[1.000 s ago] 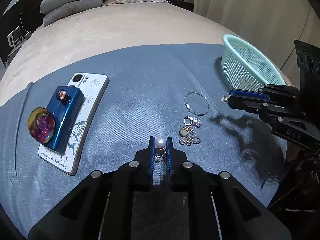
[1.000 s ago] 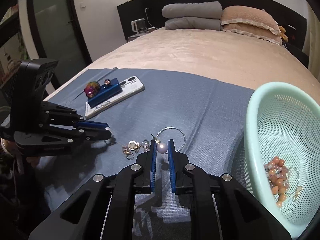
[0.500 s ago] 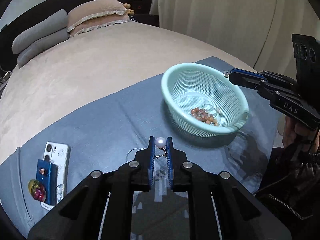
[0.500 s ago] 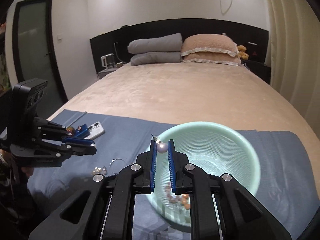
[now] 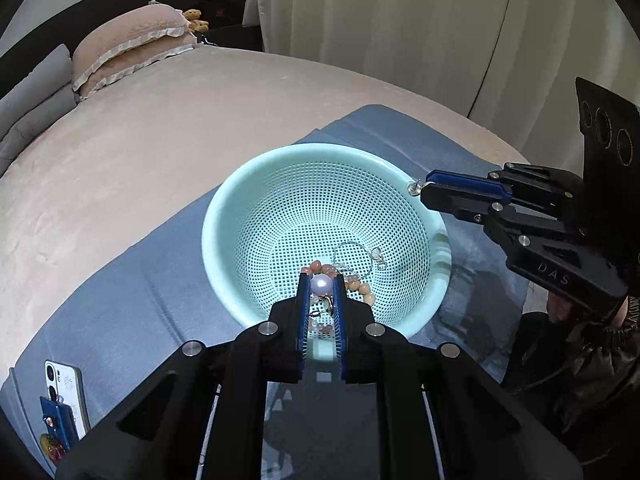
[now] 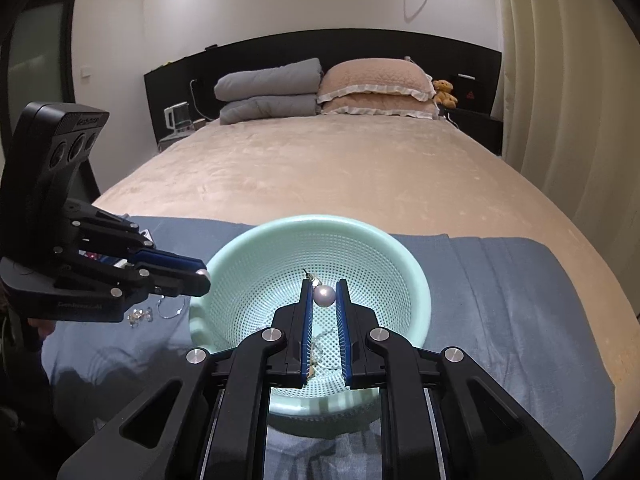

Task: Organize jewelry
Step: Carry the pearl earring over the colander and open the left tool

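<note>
- Pearl earring (image 5: 321, 284): in the left view, my left gripper (image 5: 321, 289) pinches it tight over the green basket (image 5: 224, 216), above the pink beads (image 5: 362, 289).
- In the right view, my right gripper (image 6: 323, 295) squeezes another pearl earring (image 6: 323, 295) over the same basket (image 6: 416, 280). More jewelry (image 6: 140, 314) lies on the blue cloth (image 6: 520, 300).

the right gripper (image 5: 420, 190) body carries the raised letters "das". lettering on the left gripper (image 6: 204, 276) body and on its camera housing is too blurred to read.
</note>
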Demonstrator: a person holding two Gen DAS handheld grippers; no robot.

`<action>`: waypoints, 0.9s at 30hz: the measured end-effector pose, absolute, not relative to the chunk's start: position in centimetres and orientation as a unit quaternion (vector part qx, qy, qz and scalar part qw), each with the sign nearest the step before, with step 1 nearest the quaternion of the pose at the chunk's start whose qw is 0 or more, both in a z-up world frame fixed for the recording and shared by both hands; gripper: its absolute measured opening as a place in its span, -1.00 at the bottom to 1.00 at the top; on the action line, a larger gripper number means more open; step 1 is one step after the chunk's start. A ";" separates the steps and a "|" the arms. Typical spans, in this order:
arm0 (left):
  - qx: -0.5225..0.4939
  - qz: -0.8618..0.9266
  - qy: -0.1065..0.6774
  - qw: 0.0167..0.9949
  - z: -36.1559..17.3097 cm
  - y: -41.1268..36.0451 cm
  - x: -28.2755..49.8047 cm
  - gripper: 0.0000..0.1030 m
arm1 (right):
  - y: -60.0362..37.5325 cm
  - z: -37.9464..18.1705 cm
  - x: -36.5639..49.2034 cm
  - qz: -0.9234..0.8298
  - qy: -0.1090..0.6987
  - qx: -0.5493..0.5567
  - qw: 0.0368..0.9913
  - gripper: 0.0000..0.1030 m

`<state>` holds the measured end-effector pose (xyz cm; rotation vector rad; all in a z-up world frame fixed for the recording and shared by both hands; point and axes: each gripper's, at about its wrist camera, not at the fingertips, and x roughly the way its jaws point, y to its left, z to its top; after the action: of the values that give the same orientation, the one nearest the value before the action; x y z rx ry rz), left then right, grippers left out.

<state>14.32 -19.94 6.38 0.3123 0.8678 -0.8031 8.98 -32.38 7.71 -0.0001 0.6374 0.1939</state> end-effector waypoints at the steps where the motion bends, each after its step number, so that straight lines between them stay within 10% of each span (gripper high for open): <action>1: 0.148 -0.378 0.413 0.815 5.9 -20.3 14.6 -0.77 | -32.4 7.3 9.2 0.097 0.317 0.001 0.944 -0.79; 22: 0.158 -0.382 0.451 0.791 2.0 -22.7 16.2 -0.75 | -33.2 3.8 10.7 0.107 0.352 0.014 0.930 -0.76; 27: 0.150 -0.367 0.426 0.813 3.1 -20.9 15.5 0.14 | -33.2 4.7 9.9 0.099 0.333 0.007 0.938 -0.32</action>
<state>15.53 -20.92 3.05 0.3211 0.9098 -0.7827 9.91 -33.23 4.65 0.0136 0.6792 0.2013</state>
